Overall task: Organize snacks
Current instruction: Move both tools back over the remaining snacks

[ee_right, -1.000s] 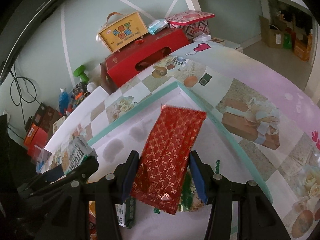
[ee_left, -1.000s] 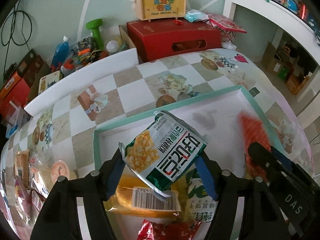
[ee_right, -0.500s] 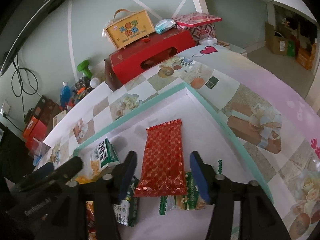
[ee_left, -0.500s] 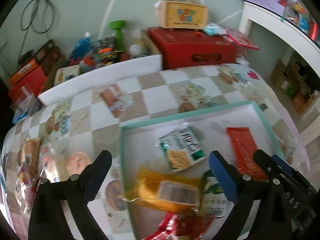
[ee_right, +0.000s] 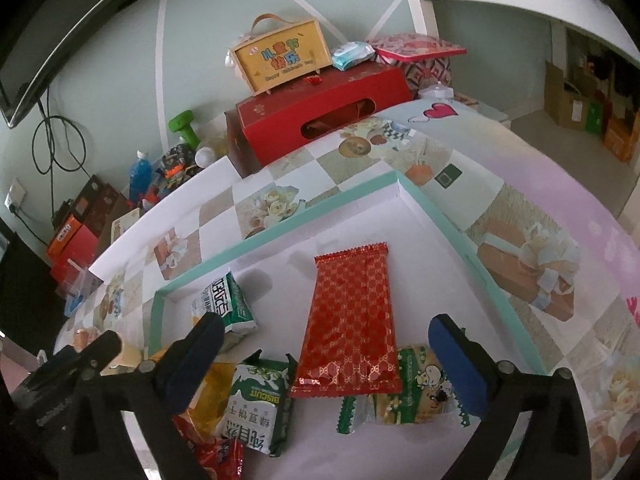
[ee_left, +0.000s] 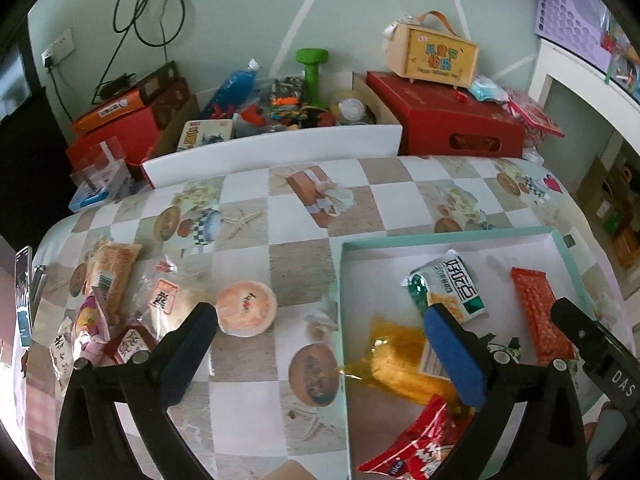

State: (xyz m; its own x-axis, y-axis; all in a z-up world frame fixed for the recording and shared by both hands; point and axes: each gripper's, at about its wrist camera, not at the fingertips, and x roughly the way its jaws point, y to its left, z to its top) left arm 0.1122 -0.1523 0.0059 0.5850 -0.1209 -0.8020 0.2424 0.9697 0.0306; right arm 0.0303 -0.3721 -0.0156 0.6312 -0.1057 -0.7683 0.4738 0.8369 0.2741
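A teal-rimmed white tray (ee_left: 440,236) lies on the checkered tablecloth and holds several snacks. Among them are a green-and-white packet (ee_left: 452,284), a red patterned packet (ee_left: 540,320), a yellow bag (ee_left: 400,364) and a red bag (ee_left: 416,448). My left gripper (ee_left: 318,320) hovers over the tray's left rim, its jaws opening, with nothing between them. My right gripper (ee_right: 326,328) is above the red patterned packet (ee_right: 352,320), its jaws also opening and its pads clear of the packet. The green-and-white packet (ee_right: 224,304) lies flat to its left.
Loose snacks are piled on the table's left part (ee_left: 112,280), beside a round orange pastry (ee_left: 246,308). Behind the table stand a red box (ee_left: 452,124), a yellow gift box (ee_left: 432,56), a green dumbbell (ee_left: 312,68) and a blue bottle (ee_left: 232,88). A white board (ee_left: 272,148) lines the far edge.
Both grippers let go of their packets, which now lie flat in the tray. Both pairs of jaws spread wide. My left gripper shifted left, towards the loose snacks on the table.
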